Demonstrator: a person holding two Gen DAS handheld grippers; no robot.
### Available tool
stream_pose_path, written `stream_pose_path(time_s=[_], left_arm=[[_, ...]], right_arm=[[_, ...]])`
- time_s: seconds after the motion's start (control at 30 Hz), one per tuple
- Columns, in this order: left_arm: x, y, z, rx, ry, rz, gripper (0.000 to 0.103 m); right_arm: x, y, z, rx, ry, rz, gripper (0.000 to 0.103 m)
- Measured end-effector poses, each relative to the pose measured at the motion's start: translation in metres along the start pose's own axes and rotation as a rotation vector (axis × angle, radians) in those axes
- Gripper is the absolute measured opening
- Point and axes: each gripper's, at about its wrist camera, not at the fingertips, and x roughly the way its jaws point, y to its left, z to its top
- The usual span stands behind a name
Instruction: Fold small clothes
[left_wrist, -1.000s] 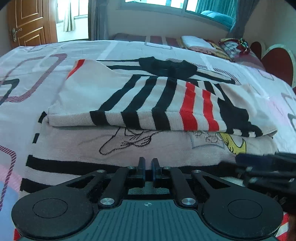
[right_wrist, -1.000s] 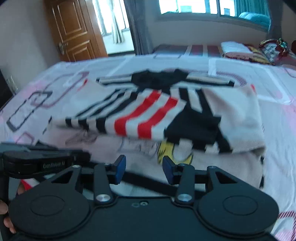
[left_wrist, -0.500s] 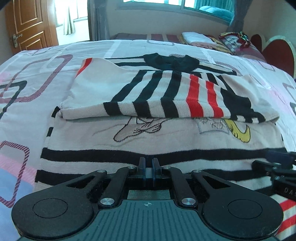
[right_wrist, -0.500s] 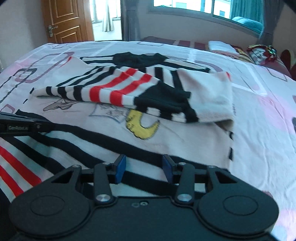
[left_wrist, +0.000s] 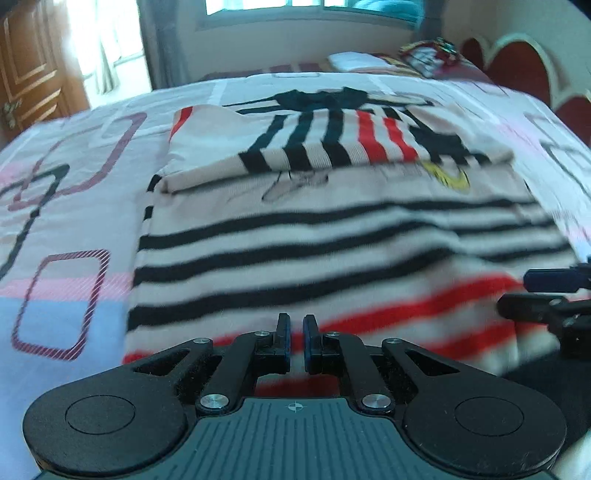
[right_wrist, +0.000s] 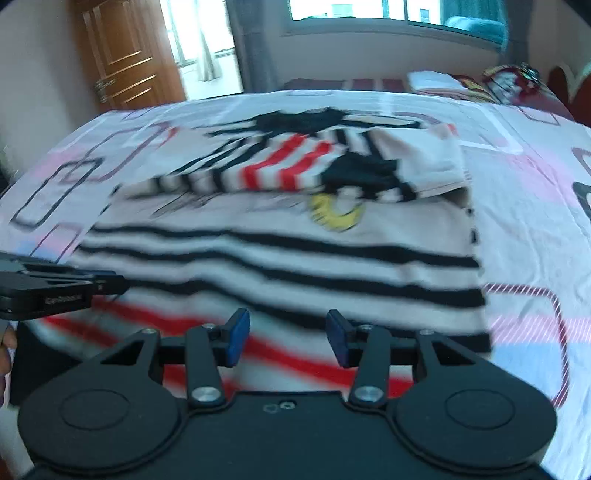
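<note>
A small beige sweater (left_wrist: 332, 236) with black and red stripes lies flat on the bed, its two sleeves folded across the chest (left_wrist: 332, 147); it also shows in the right wrist view (right_wrist: 280, 258). My left gripper (left_wrist: 296, 325) hovers over the sweater's bottom hem near its left side, jaws nearly together with a narrow gap and nothing between them. My right gripper (right_wrist: 286, 323) is open and empty over the hem toward the right side. Each gripper shows at the edge of the other's view, the right one (left_wrist: 554, 295) and the left one (right_wrist: 55, 291).
The bed sheet (left_wrist: 66, 229) is white with pink, blue and dark rectangle patterns. Pillows and folded items (left_wrist: 424, 55) lie at the head of the bed by a red headboard (left_wrist: 524, 70). A wooden door (right_wrist: 122, 59) and window stand behind.
Both grippers have pulled back toward the sweater's bottom hem, so more of the lower striped body shows. The left stayed shut, the right stayed open.
</note>
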Motion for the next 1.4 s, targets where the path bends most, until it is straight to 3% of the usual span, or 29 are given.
stream_pose_path(time_s=[0.07, 0.17, 0.3, 0.43, 0.53, 0.77, 0.97, 1.13, 1.2, 1.33, 1.4], left_arm=[[-0.010, 0.006, -0.013, 0.021, -0.005, -0.007, 0.007], [-0.026, 0.023, -0.027, 0.013, 0.014, -0.015, 0.007], [-0.046, 0.038, -0.043, -0.004, 0.050, -0.003, 0.007], [-0.067, 0.049, -0.054, -0.041, 0.035, 0.005, 0.007], [-0.074, 0.056, -0.061, -0.063, 0.066, 0.027, 0.007], [-0.065, 0.067, -0.078, -0.174, 0.146, -0.031, 0.007], [-0.069, 0.094, -0.081, -0.408, 0.177, -0.191, 0.007], [-0.063, 0.098, -0.082, -0.496, 0.229, -0.229, 0.007], [-0.068, 0.098, -0.081, -0.493, 0.207, -0.224, 0.007], [-0.066, 0.094, -0.071, -0.434, 0.198, -0.111, 0.007], [-0.066, 0.090, -0.066, -0.383, 0.180, -0.091, 0.007]], right_arm=[[0.000, 0.016, -0.014, -0.049, 0.032, 0.001, 0.045], [-0.006, 0.028, -0.037, -0.128, 0.044, -0.070, 0.047], [-0.025, 0.015, -0.050, -0.094, 0.059, -0.121, 0.047], [-0.048, 0.007, -0.061, -0.080, 0.059, -0.182, 0.050], [-0.064, -0.002, -0.068, -0.033, 0.055, -0.193, 0.057], [-0.074, -0.026, -0.091, 0.109, 0.100, -0.204, 0.061], [-0.077, -0.034, -0.097, 0.229, 0.100, -0.141, 0.065], [-0.077, -0.034, -0.096, 0.247, 0.097, -0.135, 0.065], [-0.077, -0.032, -0.095, 0.242, 0.096, -0.134, 0.065], [-0.078, -0.031, -0.093, 0.242, 0.091, -0.133, 0.065], [-0.077, -0.031, -0.093, 0.245, 0.091, -0.136, 0.065]])
